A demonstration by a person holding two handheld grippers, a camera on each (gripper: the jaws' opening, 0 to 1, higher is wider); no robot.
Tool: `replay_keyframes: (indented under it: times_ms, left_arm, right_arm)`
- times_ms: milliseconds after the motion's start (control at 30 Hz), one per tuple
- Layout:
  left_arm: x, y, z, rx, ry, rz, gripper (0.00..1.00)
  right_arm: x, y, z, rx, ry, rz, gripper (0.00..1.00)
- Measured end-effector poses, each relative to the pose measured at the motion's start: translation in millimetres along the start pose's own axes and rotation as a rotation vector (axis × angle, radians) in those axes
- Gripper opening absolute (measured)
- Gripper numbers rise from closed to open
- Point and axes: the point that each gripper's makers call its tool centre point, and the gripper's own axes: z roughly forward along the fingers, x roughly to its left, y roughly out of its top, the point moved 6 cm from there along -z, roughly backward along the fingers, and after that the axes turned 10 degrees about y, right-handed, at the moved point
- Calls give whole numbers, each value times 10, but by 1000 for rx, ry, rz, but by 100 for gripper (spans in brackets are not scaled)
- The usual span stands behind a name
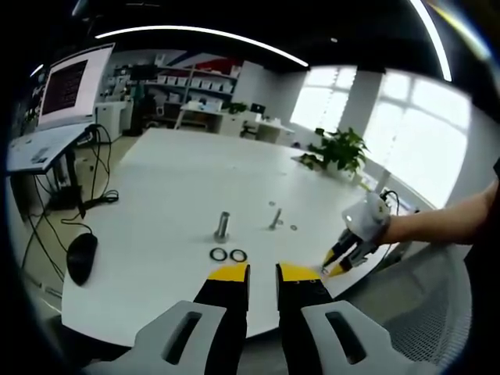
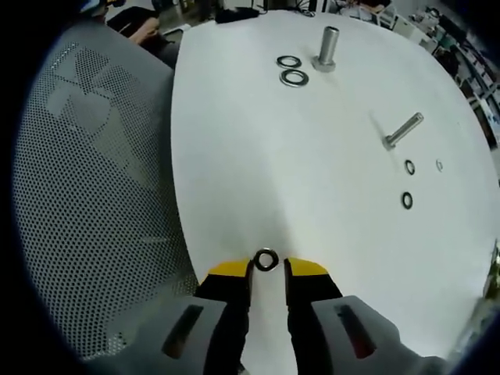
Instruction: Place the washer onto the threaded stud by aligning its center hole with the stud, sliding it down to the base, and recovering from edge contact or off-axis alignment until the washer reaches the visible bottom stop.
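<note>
An upright threaded stud (image 1: 222,226) (image 2: 327,48) stands on the white table (image 1: 172,187) (image 2: 273,172). Two large washers (image 1: 227,255) (image 2: 291,69) lie flat beside its base. My right gripper (image 2: 267,269) (image 1: 337,264) hangs over the table's near edge, well away from the stud, shut on a small dark washer (image 2: 266,260) pinched between its yellow tips. My left gripper (image 1: 262,273) is low at the table's front, open, with nothing between its jaws; the stud is just beyond it.
A smaller bolt (image 1: 275,219) (image 2: 404,130) rests tilted on the table with small washers (image 2: 407,200) near it. A mesh chair (image 2: 94,195) stands at the table edge. A mouse (image 1: 81,256), a laptop (image 1: 47,144) and a plant (image 1: 340,148) lie further out.
</note>
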Motion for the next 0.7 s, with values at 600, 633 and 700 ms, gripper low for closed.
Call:
replay_keyframes:
  times_ms: [600,633,700]
  left_arm:
    - [1,-1,-1,-1,1,-1,11]
    - [1,-1,-1,0,1,0,11]
    - [0,-1,-2,0,1,0,11]
  right_arm:
    - [-67,51,10,-13,-24,8,18]
    - [-64,51,10,-14,-25,10,18]
    - [-58,44,10,-16,-23,15,18]
